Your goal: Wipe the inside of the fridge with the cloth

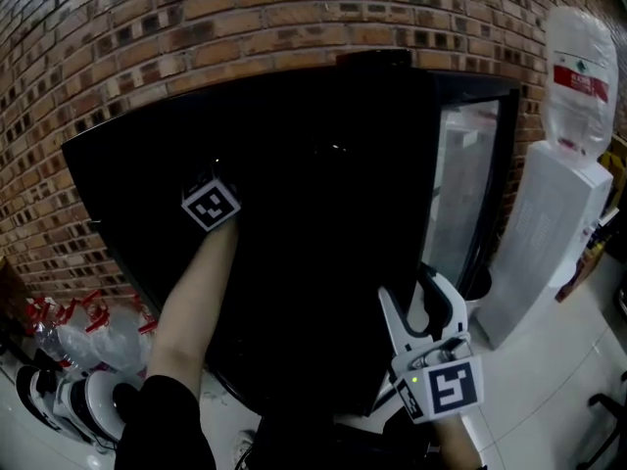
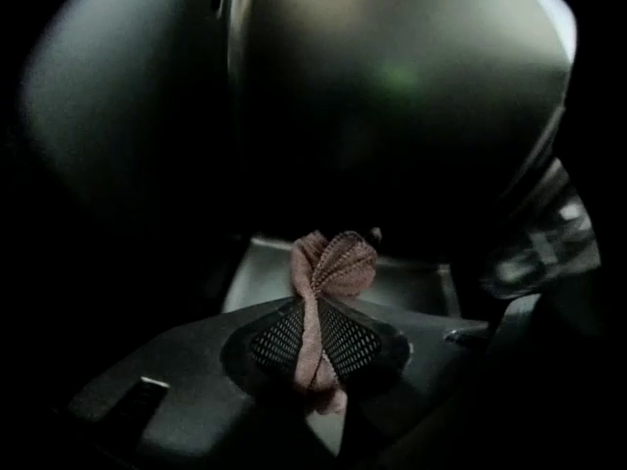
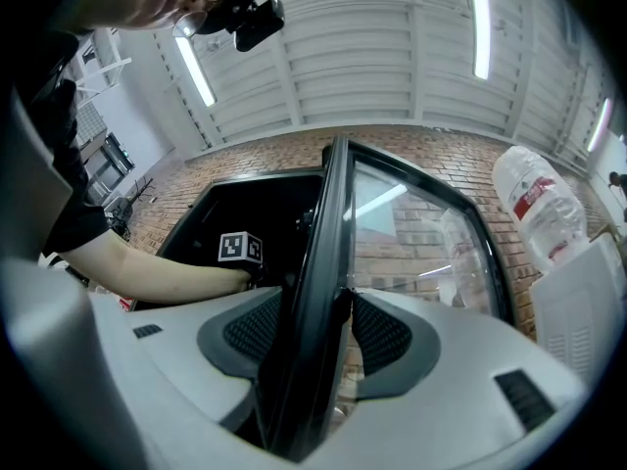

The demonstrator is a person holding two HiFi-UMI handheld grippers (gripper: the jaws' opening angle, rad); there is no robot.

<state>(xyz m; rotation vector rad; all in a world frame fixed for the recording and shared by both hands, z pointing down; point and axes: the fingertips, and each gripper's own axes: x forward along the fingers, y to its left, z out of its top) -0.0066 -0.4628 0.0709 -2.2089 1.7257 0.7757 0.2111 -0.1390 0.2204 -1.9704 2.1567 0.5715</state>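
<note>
The door (image 3: pixel 328 243) is open, pinched in the right gripper (image 3: pixel 338 326) jaws at five o'clock. At ten o'clock, inside the fridge (image 1: pixel 294 164), the left gripper (image 2: pixel 313 336) jaws squeeze the cloth (image 2: pixel 333 262) tight. I think the wiping is not done.

A pale, glossy tiled floor (image 1: pixel 549 390) carries everything here. A black fridge (image 1: pixel 294 223) stands on it at centre. Just to the fridge's right stands a white water dispenser (image 1: pixel 544 243) topped with a bottle. At far left, clear plastic bottles (image 1: pixel 93 336) with red parts cluster on the floor, beside round white-and-black objects (image 1: pixel 69 399) too dim to identify.

Brick wall (image 1: pixel 196 18), white water dispenser (image 1: pixel 544 233)
</note>
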